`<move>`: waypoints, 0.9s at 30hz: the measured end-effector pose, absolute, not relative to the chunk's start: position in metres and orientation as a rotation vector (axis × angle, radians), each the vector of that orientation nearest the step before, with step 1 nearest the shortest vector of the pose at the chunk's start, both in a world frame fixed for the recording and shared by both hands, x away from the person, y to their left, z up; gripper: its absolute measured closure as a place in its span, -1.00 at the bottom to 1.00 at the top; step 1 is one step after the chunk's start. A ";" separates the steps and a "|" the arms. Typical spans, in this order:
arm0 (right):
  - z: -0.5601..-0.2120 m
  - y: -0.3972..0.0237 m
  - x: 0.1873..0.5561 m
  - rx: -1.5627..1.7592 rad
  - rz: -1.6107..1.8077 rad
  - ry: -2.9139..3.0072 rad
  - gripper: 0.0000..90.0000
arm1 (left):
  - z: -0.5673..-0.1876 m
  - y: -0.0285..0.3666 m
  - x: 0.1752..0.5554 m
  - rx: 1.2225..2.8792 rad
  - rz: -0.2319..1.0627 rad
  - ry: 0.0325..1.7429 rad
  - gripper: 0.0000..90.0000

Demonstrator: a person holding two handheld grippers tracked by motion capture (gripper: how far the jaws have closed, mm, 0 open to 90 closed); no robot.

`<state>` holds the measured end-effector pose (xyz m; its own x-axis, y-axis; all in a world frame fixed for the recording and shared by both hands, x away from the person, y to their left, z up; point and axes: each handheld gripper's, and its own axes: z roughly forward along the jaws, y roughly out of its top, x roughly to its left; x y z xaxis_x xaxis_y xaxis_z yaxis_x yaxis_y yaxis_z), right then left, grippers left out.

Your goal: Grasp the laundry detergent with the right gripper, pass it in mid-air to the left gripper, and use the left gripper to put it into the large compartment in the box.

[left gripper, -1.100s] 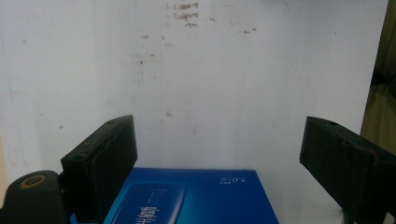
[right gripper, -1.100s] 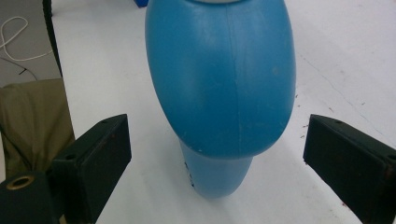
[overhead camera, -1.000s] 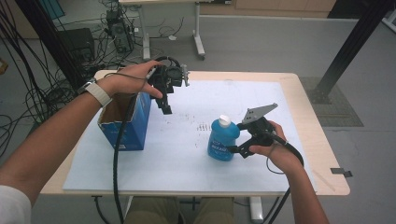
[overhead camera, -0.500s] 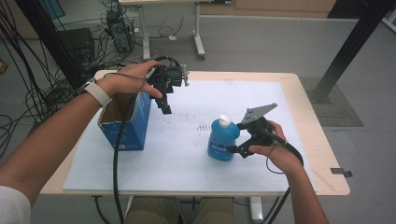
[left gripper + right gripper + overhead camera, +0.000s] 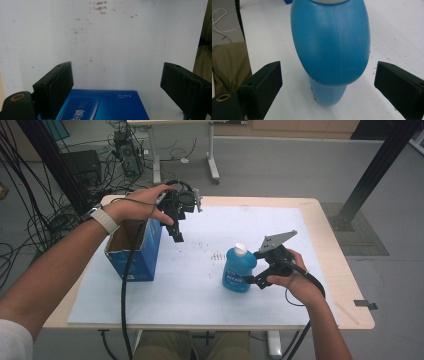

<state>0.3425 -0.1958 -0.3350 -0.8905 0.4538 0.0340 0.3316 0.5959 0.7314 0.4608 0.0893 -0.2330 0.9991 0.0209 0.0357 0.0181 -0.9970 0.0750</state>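
- The right hand-held gripper [image 5: 250, 279] sits low, level with the blue bottle [image 5: 238, 270], its jaws spread wide. In the right gripper view the bottle [image 5: 332, 50] stands between the two jaws with a clear gap on either side; the pads do not press on it.
- The blue bottle stands upright on the white sheet [image 5: 210, 295], long axis vertical, white cap [image 5: 241, 249] pointing straight up. It is the landmark here, a little right of the worktop's middle.
- The left hand-held gripper [image 5: 176, 234] hangs well apart from the bottle, to its far left, jaws pointing down and wide, with nothing between them.
- The blue cardboard box [image 5: 135, 251] stands left of the bottle, open top up, just beside and below the left hand-held gripper; its blue face [image 5: 102, 105] shows between that gripper's jaws.
- The worktop [image 5: 350, 285] shows a bare wooden edge right of the bottle.
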 end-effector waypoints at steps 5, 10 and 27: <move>-0.335 -0.195 0.342 0.660 1.173 2.664 -0.83 | -0.232 0.090 0.461 3.070 0.058 0.025 -0.74; -0.336 -0.195 0.342 0.665 1.176 2.663 -0.83 | -0.233 0.090 0.460 3.068 0.056 0.030 -0.74; -0.337 -0.195 0.342 0.669 1.179 2.662 -0.83 | -0.233 0.090 0.461 3.067 0.056 0.033 -0.74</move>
<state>0.3419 -0.1954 -0.3372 -0.8883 0.4576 0.0390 0.3363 0.5905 0.7336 0.4610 0.0899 -0.2328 0.9991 0.0228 0.0360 0.0201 -0.9971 0.0739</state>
